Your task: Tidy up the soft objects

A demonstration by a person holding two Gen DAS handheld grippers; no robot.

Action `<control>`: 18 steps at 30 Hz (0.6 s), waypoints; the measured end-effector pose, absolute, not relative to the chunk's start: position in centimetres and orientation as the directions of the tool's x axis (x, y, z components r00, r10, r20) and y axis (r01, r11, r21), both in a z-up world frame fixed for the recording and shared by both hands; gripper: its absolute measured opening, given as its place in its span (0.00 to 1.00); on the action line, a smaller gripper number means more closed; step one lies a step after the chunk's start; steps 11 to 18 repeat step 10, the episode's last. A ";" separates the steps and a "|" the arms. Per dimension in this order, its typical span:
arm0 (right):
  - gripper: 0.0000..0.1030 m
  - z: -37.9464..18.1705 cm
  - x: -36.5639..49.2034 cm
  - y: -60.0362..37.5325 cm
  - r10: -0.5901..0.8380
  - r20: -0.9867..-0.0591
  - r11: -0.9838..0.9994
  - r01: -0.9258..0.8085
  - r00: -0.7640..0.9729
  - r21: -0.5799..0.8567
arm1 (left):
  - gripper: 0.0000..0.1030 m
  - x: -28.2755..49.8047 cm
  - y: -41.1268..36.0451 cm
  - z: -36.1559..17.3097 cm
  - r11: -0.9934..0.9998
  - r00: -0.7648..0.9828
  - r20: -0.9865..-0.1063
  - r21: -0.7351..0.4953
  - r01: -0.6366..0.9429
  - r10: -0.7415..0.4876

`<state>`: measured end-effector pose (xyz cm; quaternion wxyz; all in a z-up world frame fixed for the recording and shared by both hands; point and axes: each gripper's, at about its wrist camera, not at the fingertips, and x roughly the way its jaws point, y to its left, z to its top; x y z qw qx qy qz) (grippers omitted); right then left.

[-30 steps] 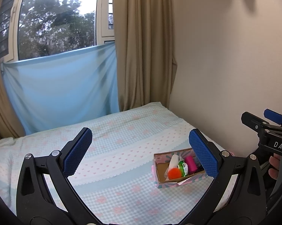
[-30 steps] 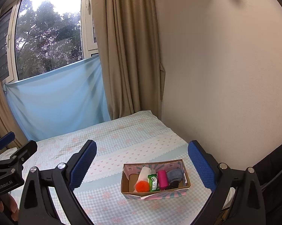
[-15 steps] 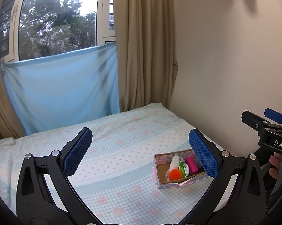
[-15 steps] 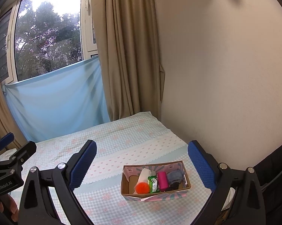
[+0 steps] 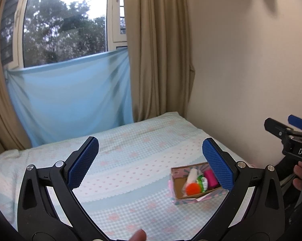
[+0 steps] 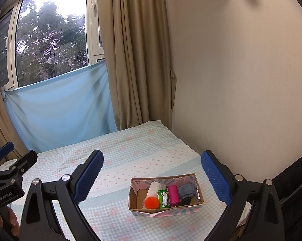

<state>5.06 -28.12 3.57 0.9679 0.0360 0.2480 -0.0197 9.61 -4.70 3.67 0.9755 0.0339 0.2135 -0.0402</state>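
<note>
Resting below the gaping right tool [image 6: 151, 172], filled cardboard box [image 6: 165, 206]

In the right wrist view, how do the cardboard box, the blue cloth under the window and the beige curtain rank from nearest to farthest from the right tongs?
From the right tongs:
1. Cardboard box: on the bed, just below and between the fingers, nearest.
2. Blue cloth: hanging beyond the bed, to the left.
3. Beige curtain: beside the cloth at the far corner; too close to the cloth to rank surely.
</note>
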 end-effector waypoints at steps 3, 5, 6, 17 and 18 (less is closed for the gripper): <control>0.94 3.5 5.2 -28.2 -0.022 -0.483 0.997 0.057 0.875 0.058 | 1.00 9.5 -5.1 3.6 0.993 0.911 -0.410 0.080 0.091 -0.051; 0.94 3.5 5.3 -28.3 -0.018 -0.485 0.997 0.054 0.874 0.061 | 1.00 9.4 -5.2 3.6 0.992 0.909 -0.410 0.072 0.107 -0.069; 0.94 3.5 5.4 -28.3 -0.018 -0.486 0.997 0.054 0.874 0.060 | 1.00 9.4 -5.2 3.5 0.991 0.909 -0.410 0.063 0.116 -0.081; 0.94 3.5 5.7 -28.3 -0.019 -0.492 0.997 0.055 0.870 0.059 | 1.00 9.4 -5.1 3.4 0.991 0.911 -0.402 0.058 0.122 -0.089; 0.94 3.5 5.7 -28.3 -0.019 -0.492 0.997 0.055 0.870 0.059 | 1.00 9.4 -5.1 3.4 0.991 0.911 -0.402 0.058 0.122 -0.089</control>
